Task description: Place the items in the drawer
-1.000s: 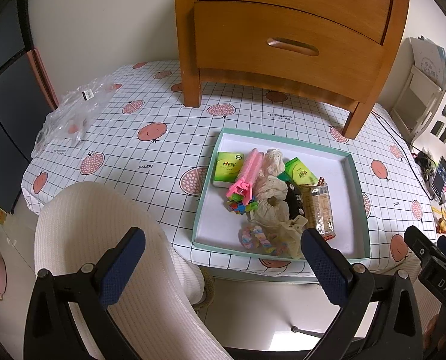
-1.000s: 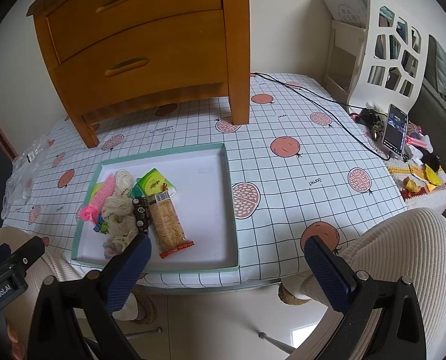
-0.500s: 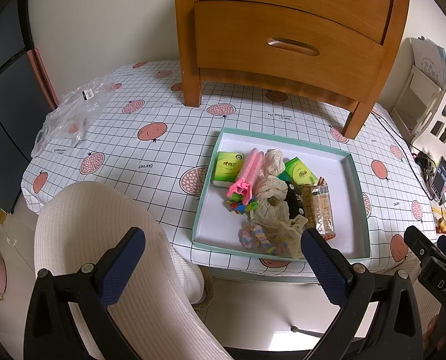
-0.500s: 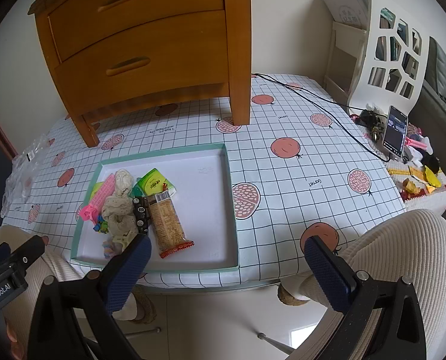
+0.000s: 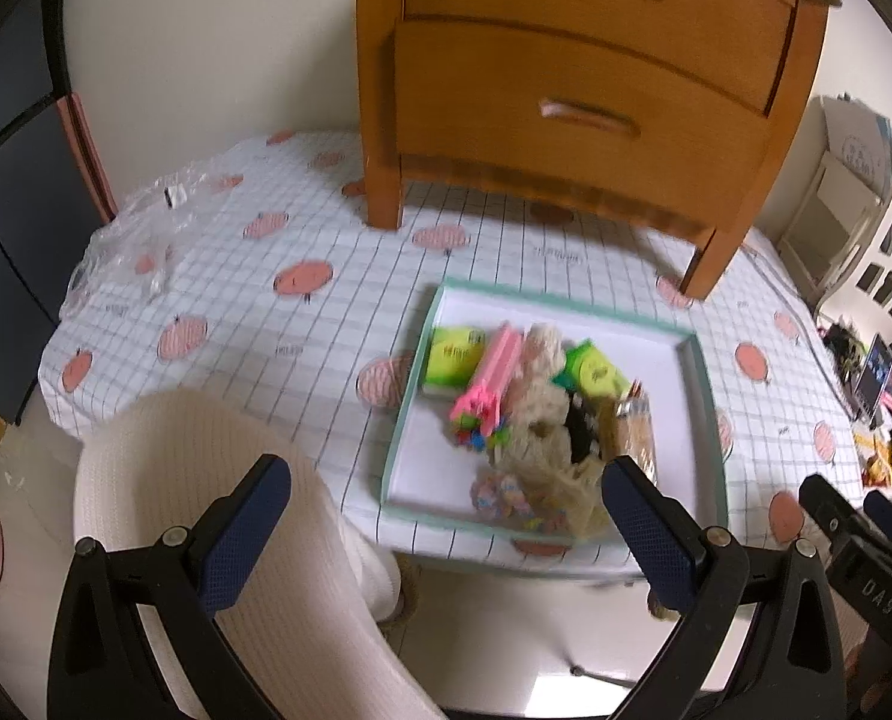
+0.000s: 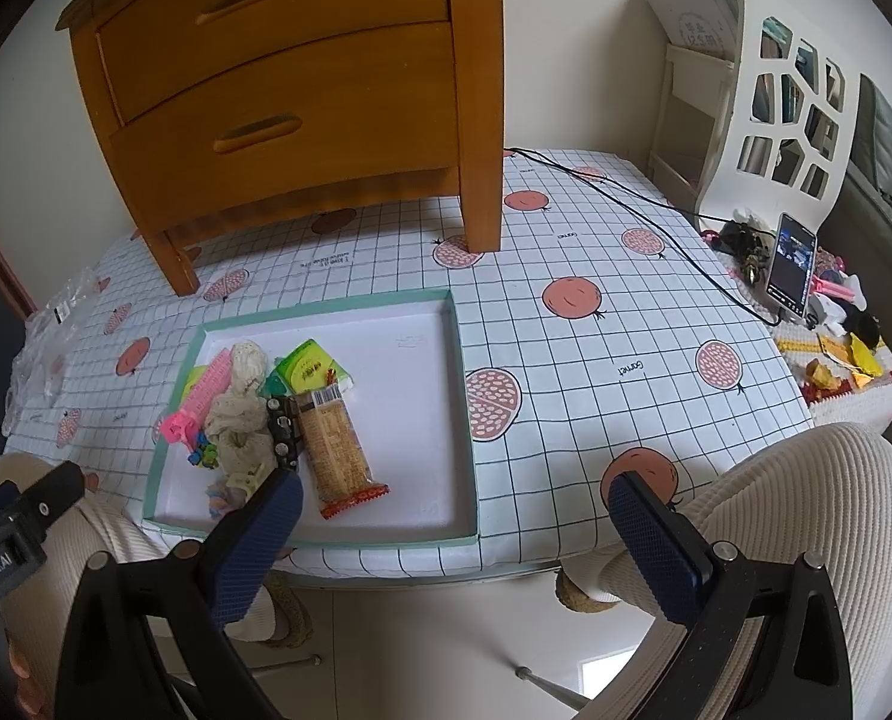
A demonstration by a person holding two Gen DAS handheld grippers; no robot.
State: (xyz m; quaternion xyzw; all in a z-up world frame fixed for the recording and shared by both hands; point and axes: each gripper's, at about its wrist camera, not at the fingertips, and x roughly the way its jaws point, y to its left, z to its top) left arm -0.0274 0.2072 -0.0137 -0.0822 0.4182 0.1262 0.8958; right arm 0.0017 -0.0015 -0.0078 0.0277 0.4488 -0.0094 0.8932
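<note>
Two closed drawers face us in the left wrist view, in the wooden nightstand standing on the worktop. Our left claw gapes wide and empty, short of the teal-rimmed tray; this view is blurred. From the right wrist, our right claw is likewise wide, holding nothing. The tray's left half holds the snack bar, green tissue pack, pink comb and cream scrunchies.
</note>
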